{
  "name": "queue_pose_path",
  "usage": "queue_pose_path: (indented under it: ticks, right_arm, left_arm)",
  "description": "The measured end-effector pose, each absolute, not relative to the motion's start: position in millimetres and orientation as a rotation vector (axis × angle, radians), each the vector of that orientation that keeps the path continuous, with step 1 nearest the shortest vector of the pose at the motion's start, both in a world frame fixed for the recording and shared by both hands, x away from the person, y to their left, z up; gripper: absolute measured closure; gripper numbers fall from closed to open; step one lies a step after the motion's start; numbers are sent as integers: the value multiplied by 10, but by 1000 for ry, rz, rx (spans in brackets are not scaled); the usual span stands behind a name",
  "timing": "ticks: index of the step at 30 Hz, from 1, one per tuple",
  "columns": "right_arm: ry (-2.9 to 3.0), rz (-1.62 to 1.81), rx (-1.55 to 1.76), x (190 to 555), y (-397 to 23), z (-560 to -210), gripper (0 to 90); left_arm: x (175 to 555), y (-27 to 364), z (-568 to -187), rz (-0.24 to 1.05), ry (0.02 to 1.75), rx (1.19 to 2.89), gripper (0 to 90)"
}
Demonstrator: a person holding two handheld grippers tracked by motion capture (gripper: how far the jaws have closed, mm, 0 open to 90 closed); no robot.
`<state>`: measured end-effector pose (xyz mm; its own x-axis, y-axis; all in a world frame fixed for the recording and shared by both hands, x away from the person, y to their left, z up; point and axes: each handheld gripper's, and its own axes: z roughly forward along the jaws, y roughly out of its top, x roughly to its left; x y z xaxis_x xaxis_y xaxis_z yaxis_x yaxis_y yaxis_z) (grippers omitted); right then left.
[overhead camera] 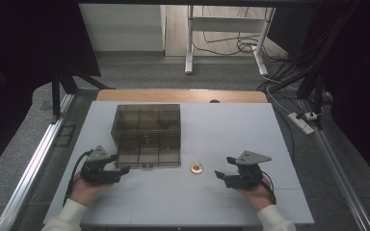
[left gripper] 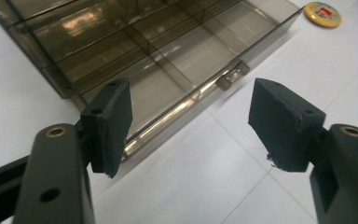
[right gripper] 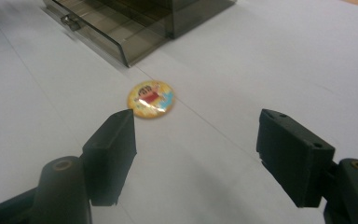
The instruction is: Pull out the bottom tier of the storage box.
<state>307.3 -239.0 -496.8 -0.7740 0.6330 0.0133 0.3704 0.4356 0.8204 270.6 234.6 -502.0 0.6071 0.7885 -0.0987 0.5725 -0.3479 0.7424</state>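
A smoky see-through compartment box [overhead camera: 147, 130] stands on the white table, its divided tray [left gripper: 168, 51] with a small front latch [left gripper: 233, 74] facing me. A round yellow badge [overhead camera: 196, 167] with a cartoon figure lies flat just right of the box's front corner. My left gripper [overhead camera: 121, 166] sits at the box's front left corner, open, with nothing between its pads [left gripper: 109, 123]. My right gripper [overhead camera: 223, 167] is right of the badge [right gripper: 150, 99], pointing toward it, open and empty, the badge a short way beyond its left pad [right gripper: 114, 149].
The white table top [overhead camera: 231, 125] extends behind and to the right of the box. Beyond the table's wooden far edge [overhead camera: 183, 95] are grey floor, a white stand's legs [overhead camera: 189, 43] and loose cables. A metal rail [overhead camera: 33, 159] runs along the left.
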Motion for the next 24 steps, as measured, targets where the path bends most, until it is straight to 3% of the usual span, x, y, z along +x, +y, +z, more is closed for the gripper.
queue_pose_path:
  ticks: [24]
  right_arm:
    - [2357,1274,879,2866,-2830,-5013,251]
  left_arm:
    - [2749,2103,-4889,310,1011,2084,233]
